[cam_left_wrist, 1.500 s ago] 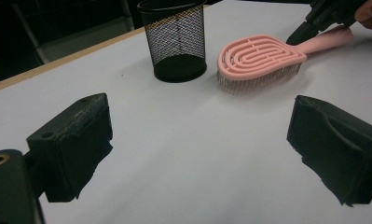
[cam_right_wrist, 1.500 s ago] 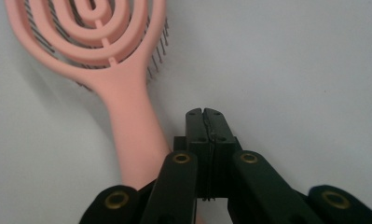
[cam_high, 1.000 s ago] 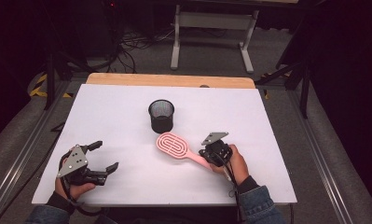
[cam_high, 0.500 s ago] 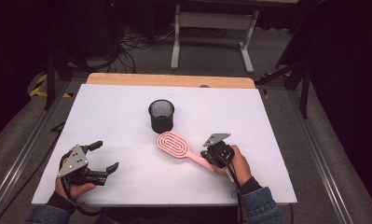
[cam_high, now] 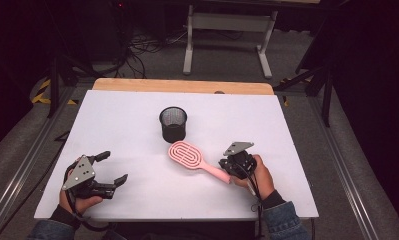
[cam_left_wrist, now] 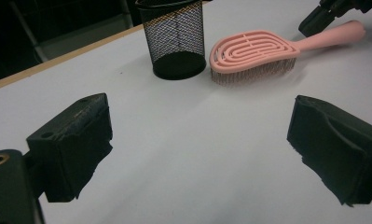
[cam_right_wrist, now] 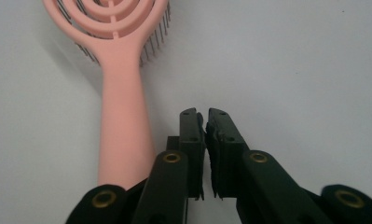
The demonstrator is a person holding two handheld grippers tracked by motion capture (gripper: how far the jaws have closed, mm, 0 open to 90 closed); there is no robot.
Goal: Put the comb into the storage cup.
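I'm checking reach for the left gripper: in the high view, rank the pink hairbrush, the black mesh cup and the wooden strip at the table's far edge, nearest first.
From the left gripper:
1. Pink hairbrush, to its right, lying flat mid-table.
2. Black mesh cup, upright just beyond the brush head.
3. Wooden strip, along the far edge.

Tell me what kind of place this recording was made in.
Probably a lab or workshop recording station: a white-topped table on a grey floor, loose cables behind it, a metal stand, and dark surroundings rather than home furnishings.
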